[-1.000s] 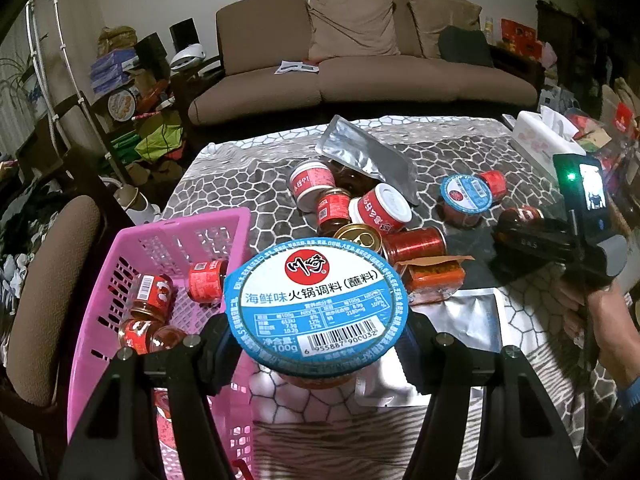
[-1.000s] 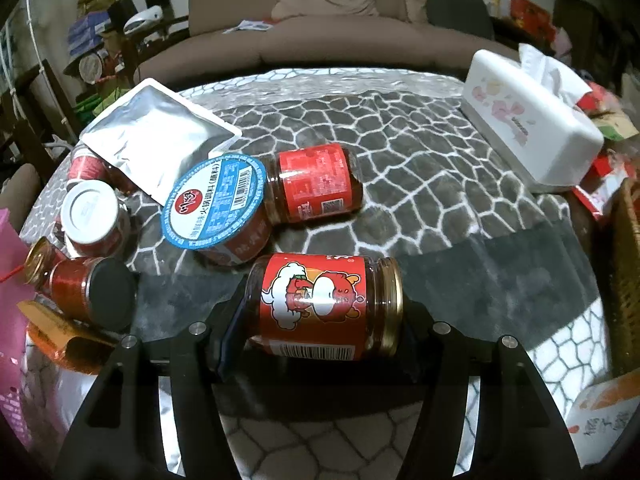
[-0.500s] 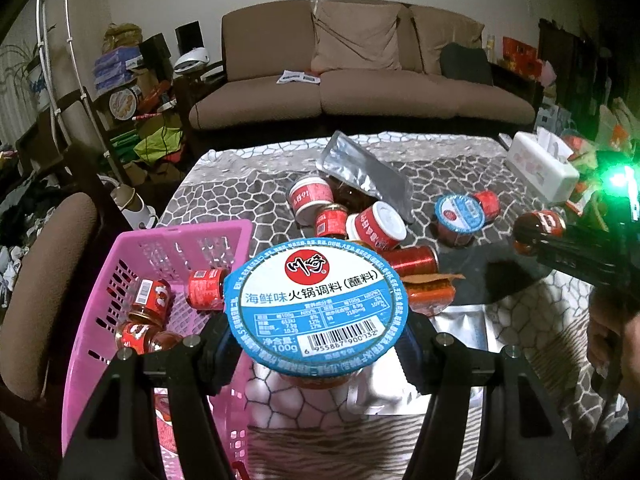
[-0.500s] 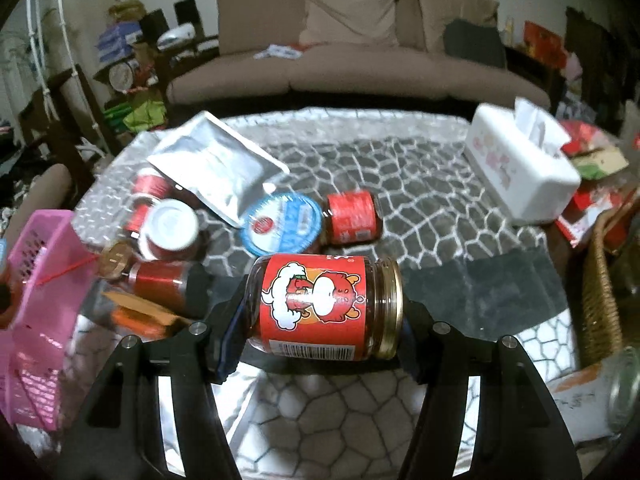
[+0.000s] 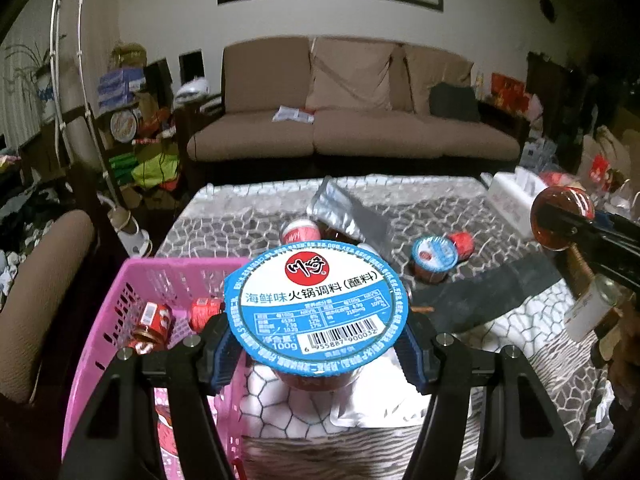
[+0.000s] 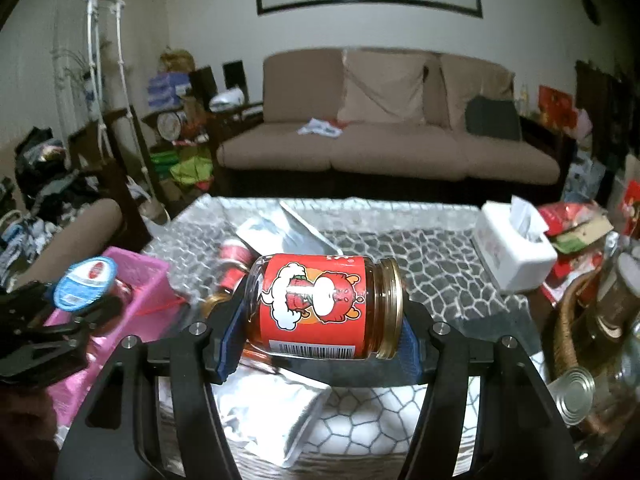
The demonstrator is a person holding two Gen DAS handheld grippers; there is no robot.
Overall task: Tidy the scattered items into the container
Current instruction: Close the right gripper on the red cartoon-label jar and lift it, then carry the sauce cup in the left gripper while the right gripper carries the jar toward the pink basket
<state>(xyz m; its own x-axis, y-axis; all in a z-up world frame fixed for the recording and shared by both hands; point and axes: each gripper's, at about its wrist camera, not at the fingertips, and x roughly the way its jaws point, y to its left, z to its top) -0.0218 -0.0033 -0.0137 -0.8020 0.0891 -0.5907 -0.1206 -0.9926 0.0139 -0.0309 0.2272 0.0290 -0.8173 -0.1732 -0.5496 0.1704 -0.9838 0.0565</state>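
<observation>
between our two sets of fingers, both loads hang above the table (image 5: 500, 332) with its grey cobble-pattern cloth. our left gripper (image 5: 318, 354) is clamped on a sauce cup (image 5: 316, 304), its blue pads pressing the cup's sides under the rim; the cup sits upright, its round blue-and-white foil lid tipped toward the lens, barcode nearest us. it hangs over the right edge of the pink basket (image 5: 120, 308), which stands at the table's left end with at least two red-labelled jars lying inside.

our right gripper (image 6: 320, 338) is closed on a glass jar (image 6: 320, 306) with a red cartoon label. the jar lies on its side, long axis crosswise between the pads, gold lid toward the right pad and base toward the left, the lid end tilted slightly lower. from the left wrist view we see this jar end-on at the far right, well apart from the basket.

below, a silver foil pouch (image 6: 268, 412) lies flat on the table's near part. farther back, a second pouch (image 5: 352, 216) rests over a cluster of jars, and another blue-lidded cup (image 5: 434, 256) stands beside a small red jar lying on its side. a white tissue box (image 6: 508, 248) sits toward the right edge. the cluster is blurred, so we can only guess it holds three or four jars.
</observation>
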